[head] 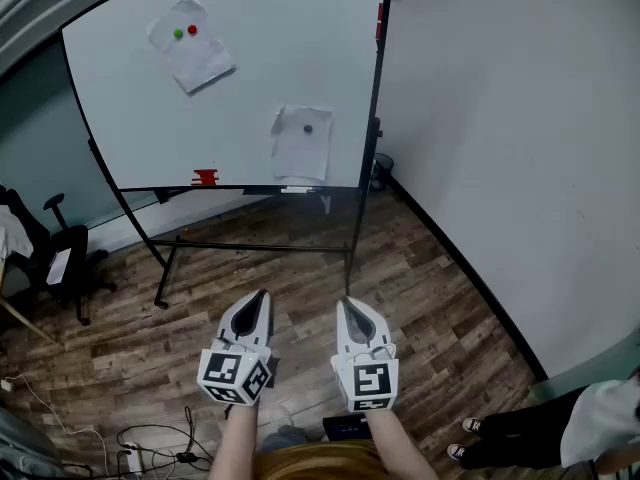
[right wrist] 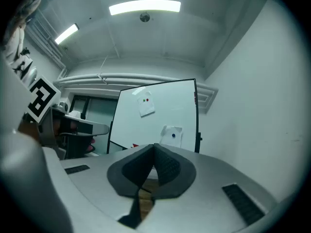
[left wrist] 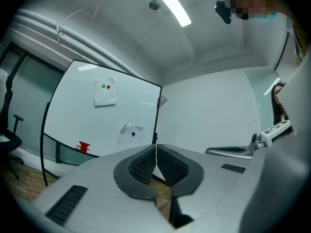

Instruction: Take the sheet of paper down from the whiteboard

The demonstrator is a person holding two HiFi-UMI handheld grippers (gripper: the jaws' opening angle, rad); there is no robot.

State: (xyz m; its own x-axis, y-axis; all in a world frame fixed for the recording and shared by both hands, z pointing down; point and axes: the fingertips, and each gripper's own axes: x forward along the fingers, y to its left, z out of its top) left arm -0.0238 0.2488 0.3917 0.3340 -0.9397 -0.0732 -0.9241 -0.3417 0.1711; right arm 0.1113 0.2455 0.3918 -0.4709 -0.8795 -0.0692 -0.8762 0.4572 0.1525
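Observation:
A whiteboard (head: 120,98) on a wheeled stand faces me across the wood floor. Two sheets of paper hang on it. The upper sheet (head: 191,45) is held by a green and a red magnet. The lower sheet (head: 303,143) hangs near the board's right edge under one dark magnet. The same sheets show as the upper sheet (left wrist: 104,92) and lower sheet (left wrist: 130,134) in the left gripper view, and as upper sheet (right wrist: 146,105) and lower sheet (right wrist: 171,135) in the right gripper view. My left gripper (head: 262,295) and right gripper (head: 345,304) are both shut and empty, held level, well short of the board.
A red eraser (head: 205,177) rests on the board's tray. A black office chair (head: 55,253) stands at the left. Cables and a power strip (head: 130,458) lie on the floor near me. A white wall (head: 510,138) runs along the right, where a person's feet (head: 465,438) show.

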